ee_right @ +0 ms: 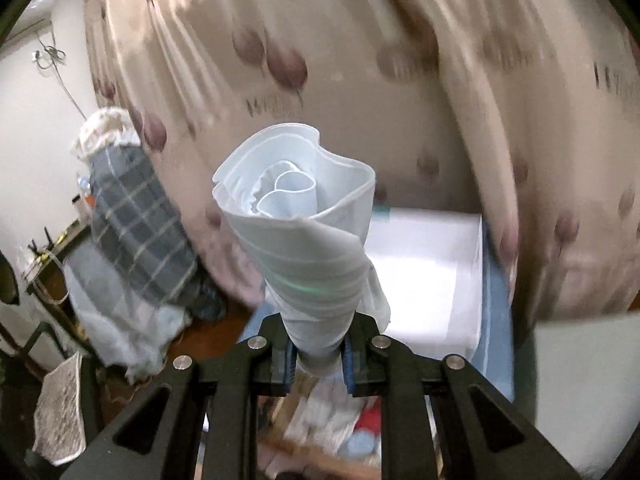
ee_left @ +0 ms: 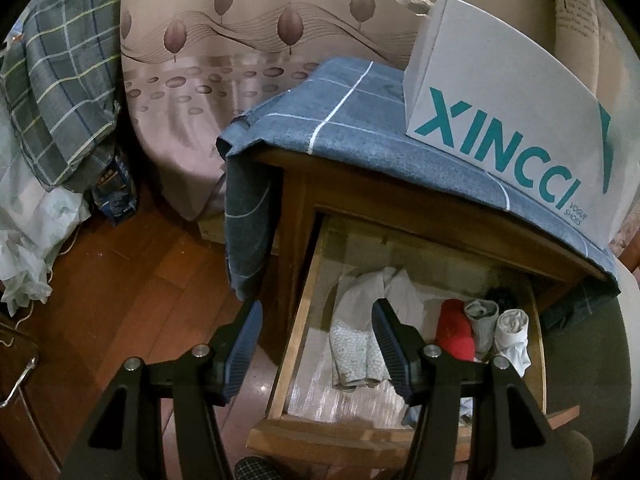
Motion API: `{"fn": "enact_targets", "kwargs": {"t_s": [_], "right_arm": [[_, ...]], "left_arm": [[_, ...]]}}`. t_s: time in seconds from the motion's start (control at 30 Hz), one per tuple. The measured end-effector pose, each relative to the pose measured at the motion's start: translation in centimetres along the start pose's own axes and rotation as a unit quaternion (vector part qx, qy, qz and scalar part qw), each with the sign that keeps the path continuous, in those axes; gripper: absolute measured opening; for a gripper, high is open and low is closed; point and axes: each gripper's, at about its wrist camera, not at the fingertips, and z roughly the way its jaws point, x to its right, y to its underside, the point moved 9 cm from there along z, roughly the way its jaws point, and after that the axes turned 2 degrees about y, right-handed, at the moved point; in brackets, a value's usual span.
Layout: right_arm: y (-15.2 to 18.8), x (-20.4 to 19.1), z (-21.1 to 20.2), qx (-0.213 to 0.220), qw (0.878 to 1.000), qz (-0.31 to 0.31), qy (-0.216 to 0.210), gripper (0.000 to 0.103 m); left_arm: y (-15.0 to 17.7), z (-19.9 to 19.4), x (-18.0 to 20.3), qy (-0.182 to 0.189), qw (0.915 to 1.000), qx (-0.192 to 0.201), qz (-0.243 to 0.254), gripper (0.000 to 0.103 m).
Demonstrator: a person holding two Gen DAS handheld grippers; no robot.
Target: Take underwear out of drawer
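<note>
The grey shoe box [ee_left: 508, 120] standing on the blue checked cloth [ee_left: 360, 120] bears large teal letters reading "XINCCI", with small teal words "VOGUE SHOES" at the lower right end of the name (set sideways). Dark print on the curtain [ee_left: 580, 8] at upper right is too small to read

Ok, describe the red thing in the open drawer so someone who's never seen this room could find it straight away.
Find the wooden nightstand draped in blue checked cloth, with a grey XINCCI bag on top. In its pulled-out drawer, rolled garments stand in a row along the right. The red roll is the leftmost, the only bright one beside two pale grey rolls.
</note>
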Motion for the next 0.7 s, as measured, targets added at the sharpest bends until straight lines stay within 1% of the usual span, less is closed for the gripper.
{"fn": "enact_targets", "kwargs": {"t_s": [0.1, 0.17, 0.2, 0.27, 0.37, 0.43, 0.47, 0.63, 0.7], "right_arm": [[-3.3, 0.2, 0.4, 0.020, 0.999, -0.008, 0.023, 0.016], [-4.5, 0.9, 1.6, 0.018, 0.999, -0.007, 0.038, 0.016], [-5.0, 1.3, 2.5, 0.015, 0.998, -0.013, 0.055, 0.016], [-5.0, 2.4, 4.7, -0.004, 0.997, -0.016, 0.078, 0.016], [-4.0, 4.2, 7.6, -0.037, 0.993, -0.017, 0.107, 0.016], [-2.5, 5.7, 9.9, -0.074, 0.989, -0.015, 0.129, 0.016], [-2.2, 6.1, 10.5, -0.081, 0.988, -0.013, 0.134, 0.016], [1.4, 8.9, 14.9, -0.165, 0.972, -0.010, 0.167, 0.016], [2.4, 9.6, 15.9, -0.184, 0.967, -0.008, 0.175, 0.016]], "left_arm": [[0.0, -0.1, 0.0, 0.002, 1.0000, -0.001, 0.001, 0.059], [0.0, -0.1, 0.2, 0.002, 1.0000, 0.001, 0.004, 0.059], [0.0, -0.1, 0.2, 0.002, 1.0000, 0.002, 0.006, 0.059], [0.0, -0.2, 0.4, 0.001, 1.0000, 0.003, 0.009, 0.059], [0.0, -0.1, 0.5, -0.001, 0.9999, 0.003, 0.011, 0.059], [0.1, -0.1, 0.6, 0.001, 0.9999, 0.003, 0.010, 0.059], [0.1, -0.1, 0.6, 0.000, 0.9999, 0.004, 0.010, 0.059], [0.1, -0.1, 0.6, 0.004, 1.0000, 0.004, 0.005, 0.059], [0.1, 0.0, 0.6, 0.004, 1.0000, 0.002, 0.005, 0.059]]}}
